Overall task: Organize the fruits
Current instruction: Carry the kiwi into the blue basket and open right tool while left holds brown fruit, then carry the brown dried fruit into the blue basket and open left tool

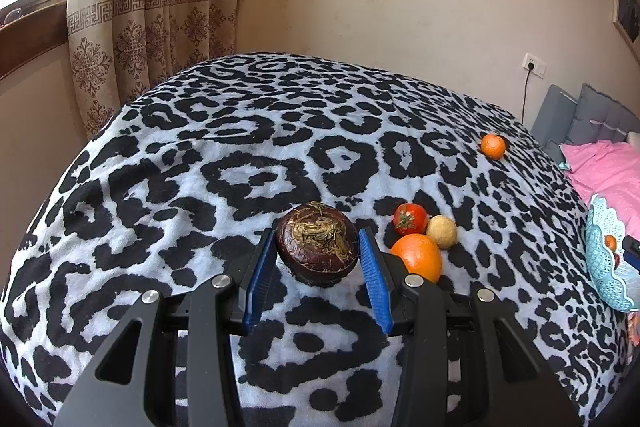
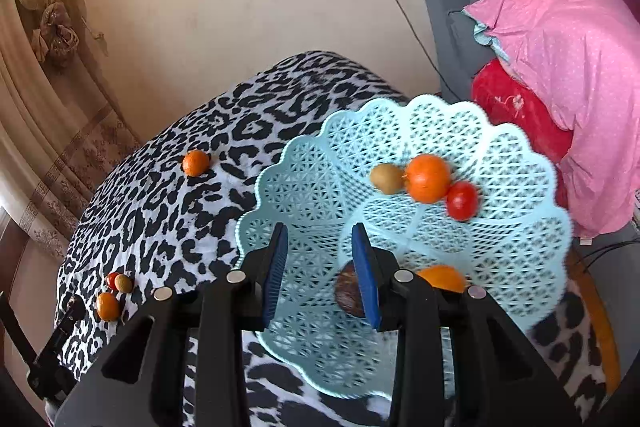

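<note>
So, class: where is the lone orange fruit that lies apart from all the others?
In the left wrist view the lone orange fruit lies far right on the leopard-print cloth, beyond the tomato, near the cloth's edge.

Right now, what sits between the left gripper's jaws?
A dark brown round fruit with a dried, fibrous top sits on the leopard-print blanket between the left gripper jaws, shown in the left wrist view.
</note>
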A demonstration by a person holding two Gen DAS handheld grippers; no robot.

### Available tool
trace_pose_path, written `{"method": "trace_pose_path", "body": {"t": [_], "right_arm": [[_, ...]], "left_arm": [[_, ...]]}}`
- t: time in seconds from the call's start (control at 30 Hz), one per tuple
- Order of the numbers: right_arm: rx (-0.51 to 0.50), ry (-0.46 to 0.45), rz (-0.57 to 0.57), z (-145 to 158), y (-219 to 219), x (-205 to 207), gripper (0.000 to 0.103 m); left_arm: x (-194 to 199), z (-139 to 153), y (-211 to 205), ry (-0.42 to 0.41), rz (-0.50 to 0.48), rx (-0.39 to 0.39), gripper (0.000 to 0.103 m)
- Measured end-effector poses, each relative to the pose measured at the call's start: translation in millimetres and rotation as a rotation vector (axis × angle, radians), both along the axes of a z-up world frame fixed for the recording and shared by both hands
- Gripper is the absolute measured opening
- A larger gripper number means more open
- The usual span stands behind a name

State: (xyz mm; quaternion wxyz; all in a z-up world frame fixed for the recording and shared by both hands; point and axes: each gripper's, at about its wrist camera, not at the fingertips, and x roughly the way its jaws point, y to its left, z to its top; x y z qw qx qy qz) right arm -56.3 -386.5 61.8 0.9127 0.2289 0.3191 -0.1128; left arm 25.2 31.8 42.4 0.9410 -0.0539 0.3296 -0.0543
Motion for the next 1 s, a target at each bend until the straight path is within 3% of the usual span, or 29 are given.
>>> {"method": "trace_pose_path", "body": {"t": [0.13,0.2,0.8,1.0], "right_arm": [[-0.005,-0.014,-0.025,1,-8,-10,0.035],[-0.011,-0.024,-0.042,0,-12,-15,0.041],[-0.022,-0.123,-0.074,13,-36,-28,0.041],[0.046,-0.156,-0.103,8,-46,-30,0.049]], "left_arm": [[-6,7,-11,-0.009,-0.023,0.005,0.043],[-9,10,-19,-0.012,-0.041,0.009,0.043],[-28,41,-143,-0.031,-0.308,0.02,0.043],[-32,45,-189,-0.036,-0.381,0.039,0.043]]}}
